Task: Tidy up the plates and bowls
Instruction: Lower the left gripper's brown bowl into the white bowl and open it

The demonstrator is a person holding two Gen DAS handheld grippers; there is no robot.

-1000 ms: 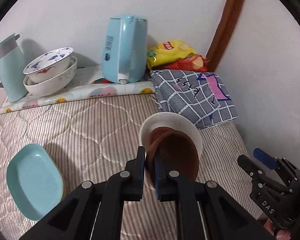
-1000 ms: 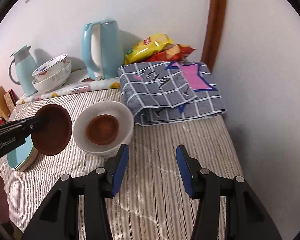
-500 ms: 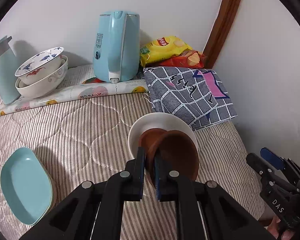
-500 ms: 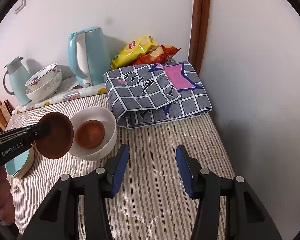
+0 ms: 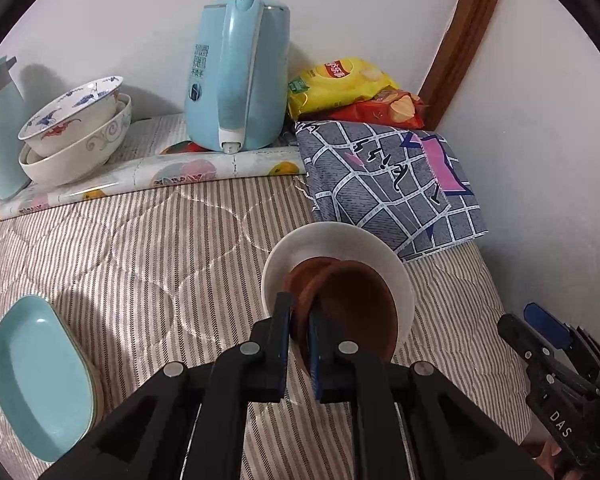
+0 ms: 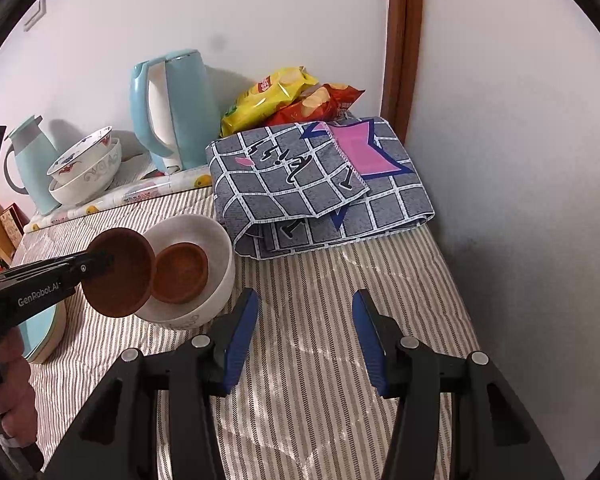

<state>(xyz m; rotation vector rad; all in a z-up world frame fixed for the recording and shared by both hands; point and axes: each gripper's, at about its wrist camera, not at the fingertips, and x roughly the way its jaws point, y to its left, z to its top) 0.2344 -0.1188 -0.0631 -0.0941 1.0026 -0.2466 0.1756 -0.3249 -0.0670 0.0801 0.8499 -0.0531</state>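
My left gripper (image 5: 298,322), marked "GenRobot.AI", pinches a brown saucer (image 6: 120,272) just before a white bowl (image 6: 204,240). My right gripper (image 6: 304,336), marked "DAS", is spread wide.

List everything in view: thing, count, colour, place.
Dish: 1, brown, held tilted over the white bowl.
Saucer: 1, brown, inside the white bowl.
White bowl: 1, on the striped cover.
Teal plate: 1, left.
Patterned bowls: 2, white, nested, back left.
Kettle: 1, light blue, back.
Jug: 1, pale teal, far left.
Chip bags: 2, yellow and red, corner.
Cloth: 1, grey check, folded.
Left gripper: shut on the dish.
Right gripper: open, holding nothing.
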